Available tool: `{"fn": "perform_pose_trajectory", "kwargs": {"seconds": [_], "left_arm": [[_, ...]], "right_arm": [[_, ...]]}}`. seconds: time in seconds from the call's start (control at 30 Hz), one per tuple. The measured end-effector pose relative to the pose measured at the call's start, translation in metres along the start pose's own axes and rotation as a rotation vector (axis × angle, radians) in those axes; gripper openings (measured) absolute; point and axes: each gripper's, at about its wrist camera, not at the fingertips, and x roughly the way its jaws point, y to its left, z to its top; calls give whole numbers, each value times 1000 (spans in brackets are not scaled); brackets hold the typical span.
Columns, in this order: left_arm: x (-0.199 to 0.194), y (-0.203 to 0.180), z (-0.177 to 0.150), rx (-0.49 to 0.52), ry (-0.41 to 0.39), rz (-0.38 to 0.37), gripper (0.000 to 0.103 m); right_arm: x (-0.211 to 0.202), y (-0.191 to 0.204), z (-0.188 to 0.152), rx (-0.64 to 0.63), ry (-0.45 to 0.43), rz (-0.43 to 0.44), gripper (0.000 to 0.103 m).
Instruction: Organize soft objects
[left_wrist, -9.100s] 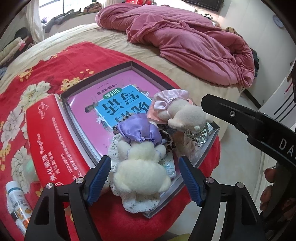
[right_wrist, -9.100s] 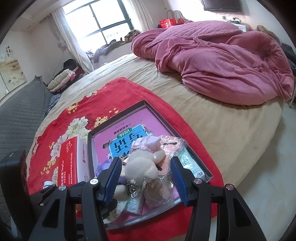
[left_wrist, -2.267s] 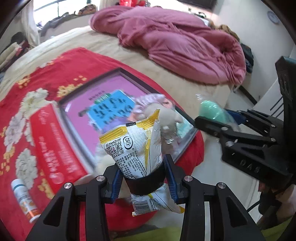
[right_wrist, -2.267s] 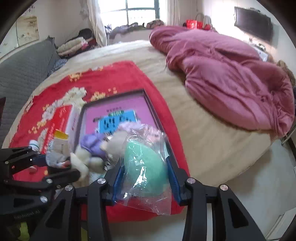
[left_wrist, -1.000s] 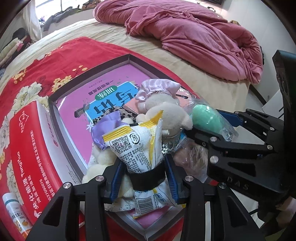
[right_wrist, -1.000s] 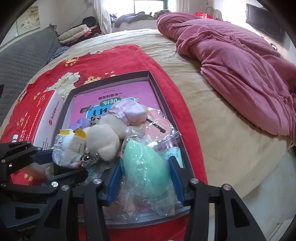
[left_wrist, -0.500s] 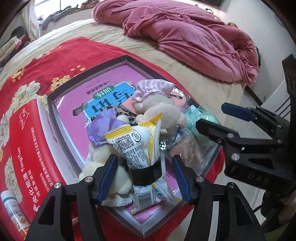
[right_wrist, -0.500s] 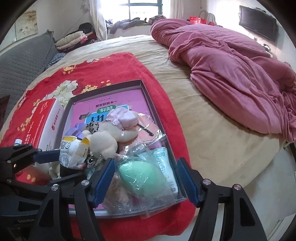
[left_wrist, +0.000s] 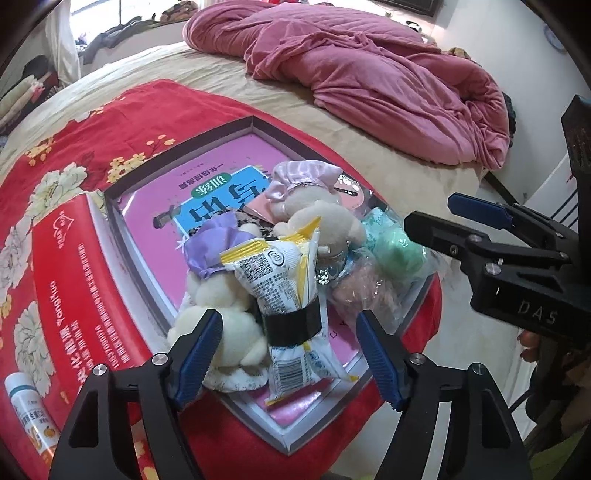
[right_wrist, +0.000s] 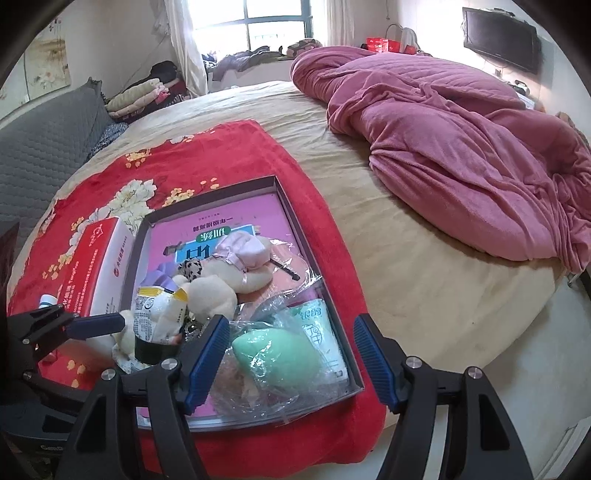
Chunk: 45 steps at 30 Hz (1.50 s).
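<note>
Now both claws stand released: the left claw (left_wrist: 288, 354), just opened, straddles the snack packet (left_wrist: 286, 288) lying on the plush toys in the shallow box (right_wrist: 314, 266); the right claw (right_wrist: 291, 354) brackets the bagged green sponge (right_wrist: 275, 356).

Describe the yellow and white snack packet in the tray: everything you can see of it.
The snack packet is a crinkled white and yellow foil pouch with small print, a QR code and a barcode, cinched at the middle by a black band. It lies in the tray, propped on the cream plush toy. It sits between the left gripper fingers, whose jaws have just been opening; the pads stand clear of it.
</note>
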Motion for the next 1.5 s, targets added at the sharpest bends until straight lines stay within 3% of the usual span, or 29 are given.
{"fn": "perform_pose_trajectory", "kwargs": {"seconds": [0.27, 0.4, 0.7, 1.5], "left_arm": [[-32, 3, -4, -14, -76, 14, 77], [-52, 7, -6, -19, -113, 38, 78], [-99, 24, -20, -49, -178, 55, 78], [-168, 62, -94, -73, -209, 55, 78]], "right_arm": [[-28, 5, 2, 30, -45, -4, 70], [-52, 15, 1, 46, -70, -5, 77], [-95, 37, -14, 113, -124, -10, 78], [-146, 105, -61, 208, -170, -94, 80]]}}
